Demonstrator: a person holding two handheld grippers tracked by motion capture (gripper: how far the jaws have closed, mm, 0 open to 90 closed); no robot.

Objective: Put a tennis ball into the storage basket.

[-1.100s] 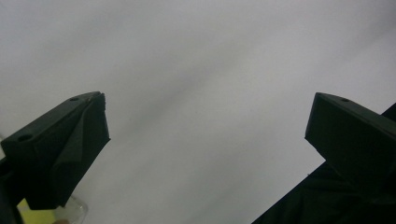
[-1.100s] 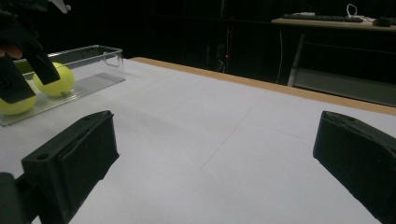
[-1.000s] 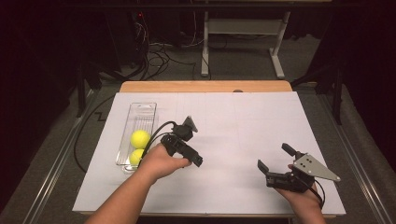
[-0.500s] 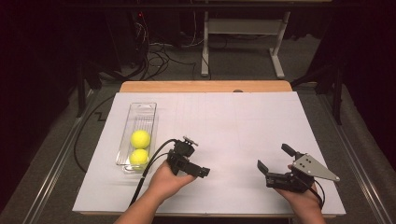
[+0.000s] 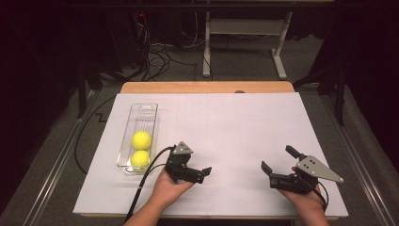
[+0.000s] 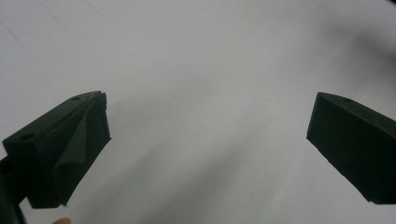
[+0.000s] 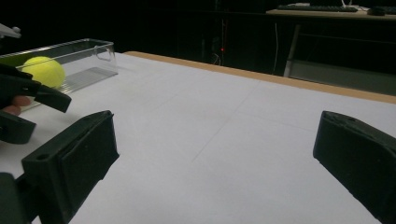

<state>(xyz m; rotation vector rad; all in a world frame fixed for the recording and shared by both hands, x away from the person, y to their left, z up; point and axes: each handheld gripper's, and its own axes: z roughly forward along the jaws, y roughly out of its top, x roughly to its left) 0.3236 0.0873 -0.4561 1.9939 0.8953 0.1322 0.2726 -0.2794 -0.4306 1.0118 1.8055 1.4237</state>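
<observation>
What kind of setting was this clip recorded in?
Probably a lab or recording workstation: a table under plain white sheeting, loose cables on the floor behind it, and a desk frame in a dark room. Two tennis balls sit in a clear tray.

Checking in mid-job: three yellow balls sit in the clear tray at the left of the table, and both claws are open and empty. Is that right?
Not quite. The high view shows two yellow balls in the clear tray, not three. The rest holds: the tray is at the left of the table, and the left claw and right claw are both open and empty.
</observation>
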